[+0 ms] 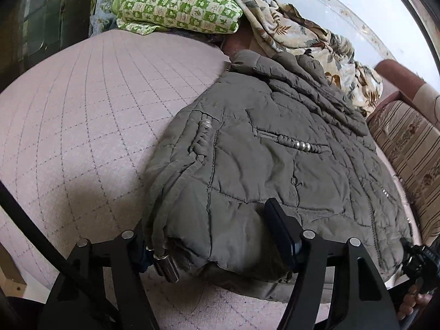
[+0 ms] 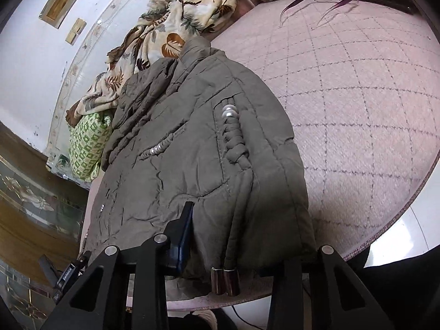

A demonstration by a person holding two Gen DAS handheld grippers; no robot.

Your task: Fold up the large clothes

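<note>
On the pink quilted bed cover [image 1: 82, 115] the olive puffer jacket [image 1: 275, 165] is lying part folded. I am clamping its near hem with my left gripper [image 1: 214, 242] and my right gripper [image 2: 247, 236]. The puffy, slick hem could be slipping free, and the dangling cord ends [image 2: 225, 280] could be snagging.

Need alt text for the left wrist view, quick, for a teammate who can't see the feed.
A grey-green quilted jacket lies folded on a pink quilted bed cover, its near hem between the left gripper fingers. Behind it sit a green checked pillow and a leaf-print blanket.
</note>
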